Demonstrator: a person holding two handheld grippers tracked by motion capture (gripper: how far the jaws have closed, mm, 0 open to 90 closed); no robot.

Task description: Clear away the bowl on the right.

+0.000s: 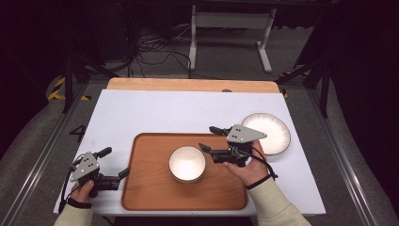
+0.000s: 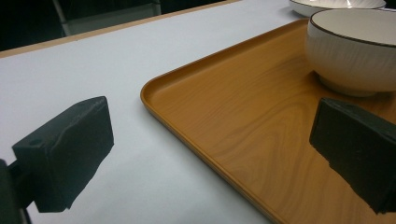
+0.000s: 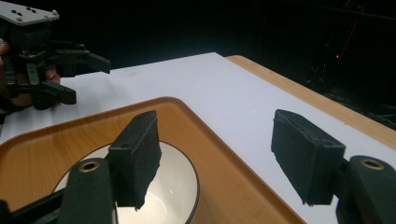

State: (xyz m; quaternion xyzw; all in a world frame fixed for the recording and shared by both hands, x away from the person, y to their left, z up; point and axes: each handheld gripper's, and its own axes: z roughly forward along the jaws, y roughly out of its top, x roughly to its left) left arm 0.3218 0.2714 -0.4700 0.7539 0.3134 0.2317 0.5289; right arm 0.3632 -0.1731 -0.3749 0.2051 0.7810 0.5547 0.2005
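Both grippers gape wide, empty: right gripper (image 1: pixel 210 138) just beside the bowl (image 1: pixel 187 163) could knock it; left gripper (image 1: pixel 114 163) straddles the tray (image 1: pixel 146 193) edge.

Open tongs (image 2: pixel 210 154) straddle the wooden tray's (image 2: pixel 224 121) rim; a white bowl (image 2: pixel 355 51) sits on it, perhaps a plate (image 2: pixel 327 5) behind.

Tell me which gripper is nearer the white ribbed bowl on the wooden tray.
Right. The right gripper hovers open just beside the white ribbed bowl, over the wooden tray's right part. The left gripper sits open at the tray's left edge, farther from the bowl.
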